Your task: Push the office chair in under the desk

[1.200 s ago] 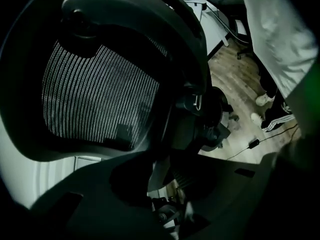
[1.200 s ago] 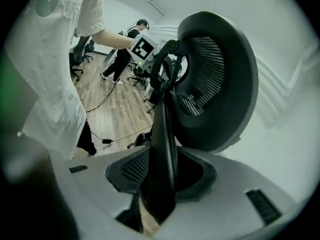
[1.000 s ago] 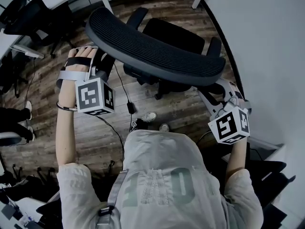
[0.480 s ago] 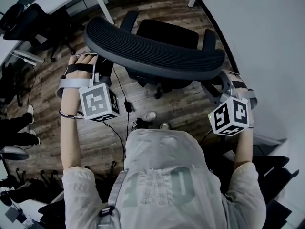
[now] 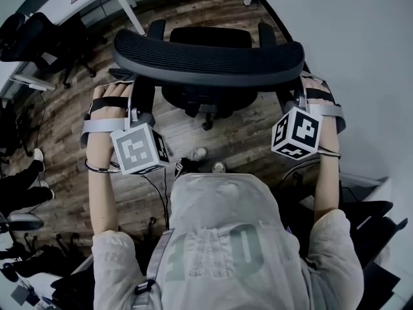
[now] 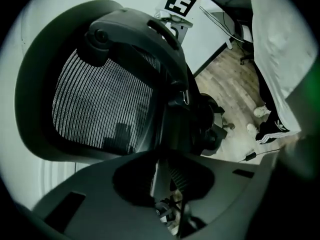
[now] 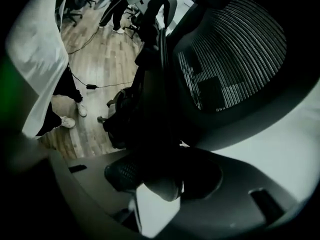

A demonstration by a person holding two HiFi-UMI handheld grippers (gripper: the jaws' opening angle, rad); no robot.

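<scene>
Most of the office chair (image 5: 206,60) is hidden in the head view. Its curved mesh backrest covers the near half of the seat, and the base shows only as a dark stem beneath. The chair stands straight ahead of both tools with its backrest toward the person. Its right armrest (image 5: 266,32) is just beside the edge of the white tabletop (image 5: 361,57), which runs off past the right tool; whether any part reaches under that edge cannot be told.

The left tool (image 5: 134,102) is clamped on the backrest's left rim, its jaws having just been closing. The right tool (image 5: 299,94) is clamped on the right rim. Only the two gripper views show these grips, and dimly: dark frame and a patch of mesh fill each jaw gap, with the pads lost in shadow. The left gripper view alone shows the right tool's marker cube (image 6: 180,1) above the backrest.

Beyond the left tool the wooden floor (image 5: 64,115) lies open as far as other chairs (image 5: 45,28). A cable (image 5: 158,186) trails behind it.
</scene>
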